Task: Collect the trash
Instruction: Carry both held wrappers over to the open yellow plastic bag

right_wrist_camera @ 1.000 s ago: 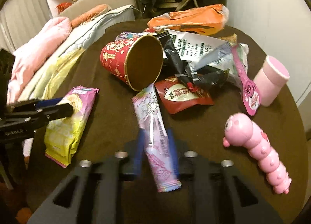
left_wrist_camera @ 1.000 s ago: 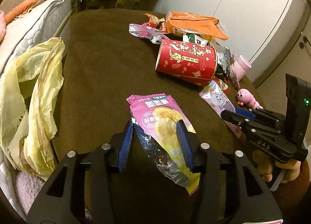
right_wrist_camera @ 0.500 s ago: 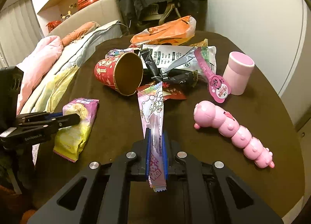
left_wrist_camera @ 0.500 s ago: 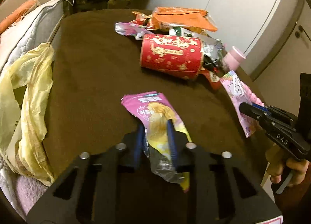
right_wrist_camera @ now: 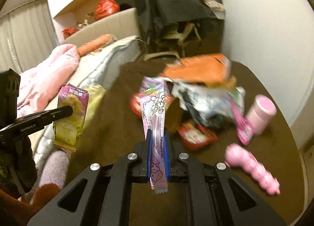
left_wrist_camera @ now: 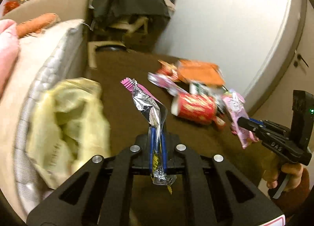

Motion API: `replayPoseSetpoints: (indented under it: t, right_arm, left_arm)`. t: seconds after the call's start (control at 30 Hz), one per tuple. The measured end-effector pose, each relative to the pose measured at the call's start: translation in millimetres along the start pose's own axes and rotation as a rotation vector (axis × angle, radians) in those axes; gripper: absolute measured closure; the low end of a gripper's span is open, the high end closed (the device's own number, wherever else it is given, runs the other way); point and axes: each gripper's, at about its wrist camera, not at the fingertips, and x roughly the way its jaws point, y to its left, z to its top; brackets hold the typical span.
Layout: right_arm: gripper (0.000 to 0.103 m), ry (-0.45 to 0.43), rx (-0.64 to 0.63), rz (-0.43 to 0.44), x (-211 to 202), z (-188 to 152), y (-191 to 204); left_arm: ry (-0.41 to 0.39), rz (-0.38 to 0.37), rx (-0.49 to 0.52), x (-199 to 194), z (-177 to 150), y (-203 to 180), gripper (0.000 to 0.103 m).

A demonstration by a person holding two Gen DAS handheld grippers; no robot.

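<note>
Hard to read: the pile (right_wrist_camera: 198, 96) at the table's far side is motion-blurred in both views; its wrappers overlap and cannot be counted. Print on the wrappers is illegible. Only part of the person shows: a hand (left_wrist_camera: 286, 175) and brown sleeve at the right edge of the left wrist view.

Left claw (left_wrist_camera: 157, 137): blue pads pressed together, pinching one snack bag (left_wrist_camera: 151, 106) near its lower end. The bag is off the table (left_wrist_camera: 125, 108); its foil back faces the left camera, its purple-and-yellow front the right one.

Right claw (right_wrist_camera: 157, 141): pads pressed together, pinching one pink wrapper (right_wrist_camera: 155, 112), which stands up between them, clear of the table, with its tail hanging below the pads.

Count, on the brown table:
- red cup (left_wrist_camera: 194, 108), one, lying on its side
- orange bag (right_wrist_camera: 198, 69), one, atop the pile
- pink tumbler (right_wrist_camera: 261, 114), one, upright, beside the pile
- pink caterpillar toy (right_wrist_camera: 253, 169), one, near the front edge
- red sachet (right_wrist_camera: 196, 133), one, flat

Yellow plastic bag (left_wrist_camera: 66, 123), one, crumpled at the table's left edge against the mattress (left_wrist_camera: 49, 65).
</note>
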Motion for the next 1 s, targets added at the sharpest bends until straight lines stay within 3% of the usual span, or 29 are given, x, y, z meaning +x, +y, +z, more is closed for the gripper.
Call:
replayPoseSetpoints:
  t: [0.1,0.2,0.4,0.53,0.7,0.9,1.0]
  right_arm:
    - [0.092,-0.004,-0.052,0.047,15.3,19.2,35.2]
    - [0.092,0.011,-0.101,0.093,40.0,32.9,73.8]
    - [0.092,0.099,-0.119,0.229,103.9,47.3,145.6]
    - [0.092,0.182,-0.14,0.281,151.1,47.8,184.9]
    - [0.092,0.264,-0.144,0.27,196.2,38.6,199.4]
    - [0.092,0.292,-0.163,0.166,219.9,29.0,186.2]
    - [0.092,0.287,-0.144,0.16,217.7,29.7,177.1]
  left_arm:
    - [-0.026,0.05,-0.028,-13.1,6.7,45.1,0.097]
    - [-0.001,0.052,-0.067,-11.2,6.6,87.3,0.097]
    - [0.124,0.019,-0.136,23.7,-11.2,161.3,0.097]
    - [0.194,0.068,-0.149,43.0,-24.4,188.4,0.097]
    - [0.205,0.15,-0.14,40.1,-30.4,217.6,0.097]
    - [0.194,0.123,-0.158,35.5,-30.9,228.0,0.097]
    - [0.197,0.114,-0.151,37.3,-32.2,223.4,0.097]
